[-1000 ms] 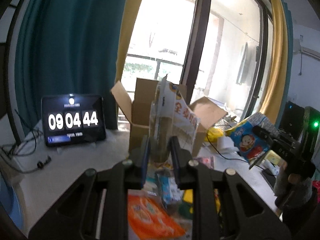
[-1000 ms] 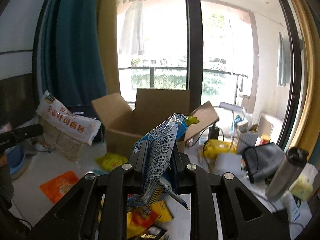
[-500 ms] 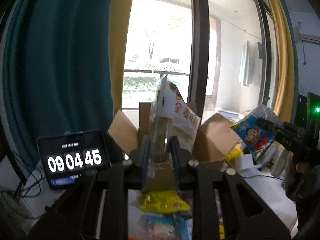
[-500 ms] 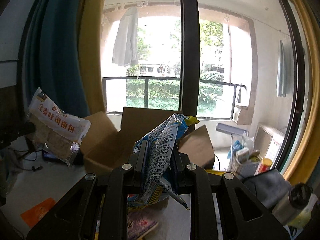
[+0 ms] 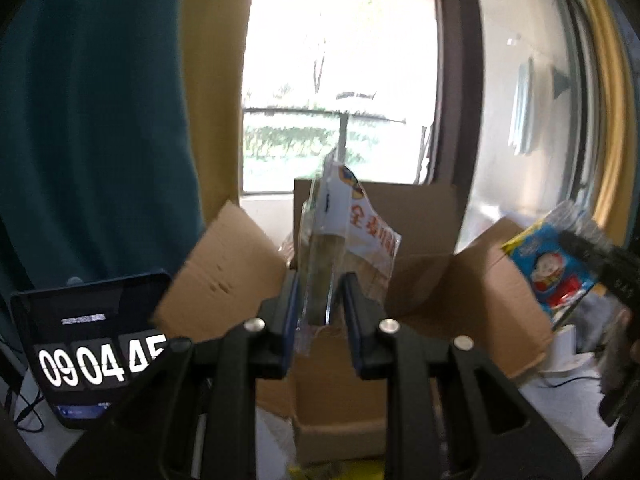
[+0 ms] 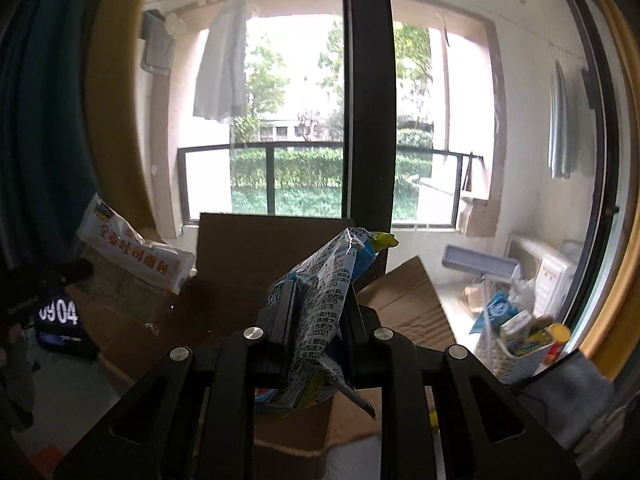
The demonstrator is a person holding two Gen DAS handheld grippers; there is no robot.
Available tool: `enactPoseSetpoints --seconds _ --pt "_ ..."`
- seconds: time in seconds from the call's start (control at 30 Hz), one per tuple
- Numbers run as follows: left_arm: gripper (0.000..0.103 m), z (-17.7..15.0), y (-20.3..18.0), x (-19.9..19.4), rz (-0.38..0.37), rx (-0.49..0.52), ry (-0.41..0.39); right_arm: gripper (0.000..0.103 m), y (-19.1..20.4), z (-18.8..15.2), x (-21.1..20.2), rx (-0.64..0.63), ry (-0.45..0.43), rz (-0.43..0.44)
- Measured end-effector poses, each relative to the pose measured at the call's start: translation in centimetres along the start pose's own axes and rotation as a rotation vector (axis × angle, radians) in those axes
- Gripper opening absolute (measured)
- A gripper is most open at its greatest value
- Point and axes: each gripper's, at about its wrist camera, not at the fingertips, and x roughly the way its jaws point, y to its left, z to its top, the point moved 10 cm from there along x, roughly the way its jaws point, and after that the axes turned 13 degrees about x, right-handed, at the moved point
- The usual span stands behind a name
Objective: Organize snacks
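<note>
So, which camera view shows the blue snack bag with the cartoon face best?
The left wrist view: the blue snack bag shows its printed front with the cartoon face, held by the right gripper beside the cardboard box. The right wrist view shows only its crumpled back with small print, clamped between the pads.

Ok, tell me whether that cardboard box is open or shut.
Open: the cardboard box has its flaps splayed outward, its top uncovered.

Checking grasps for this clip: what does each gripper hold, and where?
Left gripper pinches the clear bread bag with white label at its lower edge; right gripper pinches the crinkled blue snack packet mid-body.
</note>
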Motion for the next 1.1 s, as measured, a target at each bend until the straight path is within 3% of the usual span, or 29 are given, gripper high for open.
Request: enactPoseSetpoints --seconds 0.1,0.17,0.2,0.23,0.53,0.8,1.1 --pt "0.030 -0.6 -0.2 2.1 0.017 -0.002 0.051 0.022 -0.7 -0.4 2.4 0.029 0.038 -0.010" --pt "0.052 -0.6 -0.3 2.6 0.026 0.008 0.059 0.029 -0.9 -0.8 3.9 0.035 0.066 0.002" --pt "0.068 -0.4 -0.3 2.5 0.024 0.006 0.054 0.044 -0.8 -1.0 4.3 0.030 0.072 0.001" --pt "0.074 -0.3 -0.3 2.2 0.022 -0.001 0.046 0.061 -0.8 -1.1 4.6 0.026 0.072 -0.004" --pt "0.075 0.5 -0.6 -2.9 -0.020 -0.023 0.011 0.064 -0.1 -1.6 1.5 0.024 0.086 0.005" --pt "0.075 0.4 -1.3 -10.0 -0.055 -0.017 -0.036 0.064 0.9 -2.4 -5.3 0.006 0.064 0.027" --pt "0.075 -2.9 -1.4 -15.5 -0.049 -0.054 0.013 0.064 1.8 -3.8 -11.3 -0.020 0.047 0.061"
